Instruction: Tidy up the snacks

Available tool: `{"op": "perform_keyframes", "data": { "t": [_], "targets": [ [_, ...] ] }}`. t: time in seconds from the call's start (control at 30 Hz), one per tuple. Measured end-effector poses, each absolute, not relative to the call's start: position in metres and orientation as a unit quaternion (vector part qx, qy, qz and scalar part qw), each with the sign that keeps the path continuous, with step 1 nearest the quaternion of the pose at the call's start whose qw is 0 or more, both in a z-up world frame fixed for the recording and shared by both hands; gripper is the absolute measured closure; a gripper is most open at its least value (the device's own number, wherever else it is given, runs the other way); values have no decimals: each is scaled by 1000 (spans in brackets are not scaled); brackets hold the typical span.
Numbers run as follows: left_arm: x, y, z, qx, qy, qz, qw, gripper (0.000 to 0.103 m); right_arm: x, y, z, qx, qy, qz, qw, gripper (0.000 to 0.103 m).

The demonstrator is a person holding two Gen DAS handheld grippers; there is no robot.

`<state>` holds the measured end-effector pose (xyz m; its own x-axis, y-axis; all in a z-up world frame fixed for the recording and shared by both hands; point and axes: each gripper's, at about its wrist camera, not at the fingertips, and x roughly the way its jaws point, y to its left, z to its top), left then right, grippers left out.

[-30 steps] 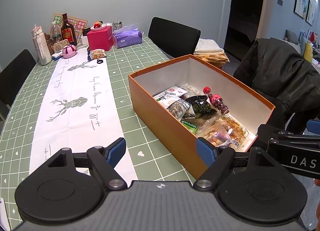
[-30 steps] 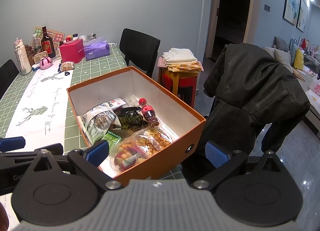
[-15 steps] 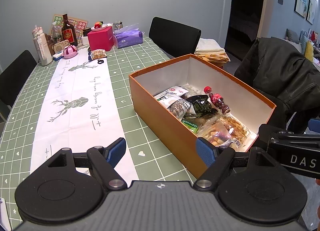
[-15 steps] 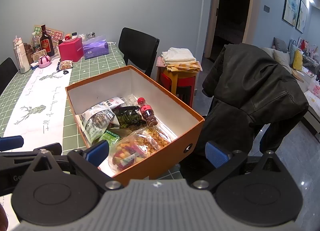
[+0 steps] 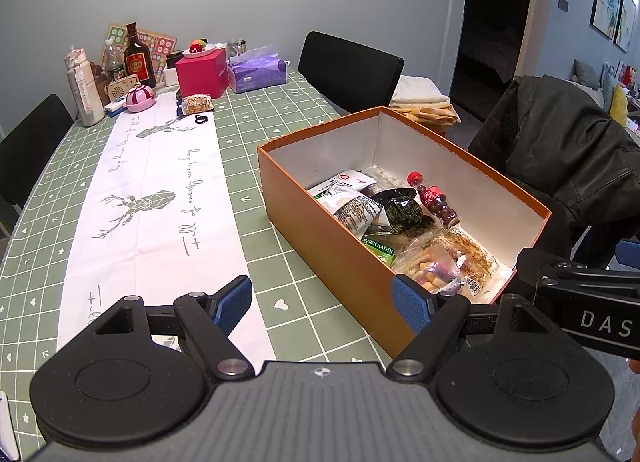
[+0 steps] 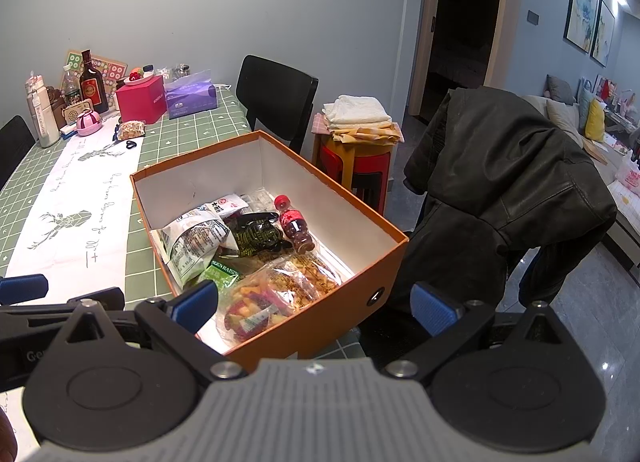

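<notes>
An open orange box (image 5: pixel 320 222) (image 6: pixel 344 302) stands on the green checked table and holds several snack packs, a small red-capped bottle (image 5: pixel 434 198) (image 6: pixel 294 222), a dark green pack (image 6: pixel 256 236) and a clear bag of mixed crackers (image 6: pixel 272 294). One small snack bag (image 5: pixel 196 103) (image 6: pixel 132 129) lies far off by the pink box. My left gripper (image 5: pixel 322 304) is open and empty, in front of the box's near left corner. My right gripper (image 6: pixel 314 304) is open and empty, over the box's near end.
A white runner (image 5: pixel 152 202) crosses the table. Bottles, a pink box (image 5: pixel 201 72) and a purple tissue pack (image 5: pixel 258 72) crowd the far end. Black chairs (image 5: pixel 350 70) surround the table. A dark jacket (image 6: pixel 500 182) hangs on a chair and a stool (image 6: pixel 356 158) holds towels.
Both grippers have drifted slightly; the box sits a little lower in the right wrist view. Both stay open and empty. Nothing on the table moved.
</notes>
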<state>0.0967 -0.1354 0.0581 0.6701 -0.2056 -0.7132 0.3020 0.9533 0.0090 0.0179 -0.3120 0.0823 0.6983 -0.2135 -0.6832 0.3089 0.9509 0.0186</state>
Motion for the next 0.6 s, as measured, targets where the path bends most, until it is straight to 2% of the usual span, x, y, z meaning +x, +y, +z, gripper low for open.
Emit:
{"op": "perform_keyframes", "data": {
  "t": [0.6],
  "targets": [
    [94, -136, 59, 68, 371, -139, 916, 10, 18, -312, 83, 66, 361, -144, 919, 3]
  ]
}}
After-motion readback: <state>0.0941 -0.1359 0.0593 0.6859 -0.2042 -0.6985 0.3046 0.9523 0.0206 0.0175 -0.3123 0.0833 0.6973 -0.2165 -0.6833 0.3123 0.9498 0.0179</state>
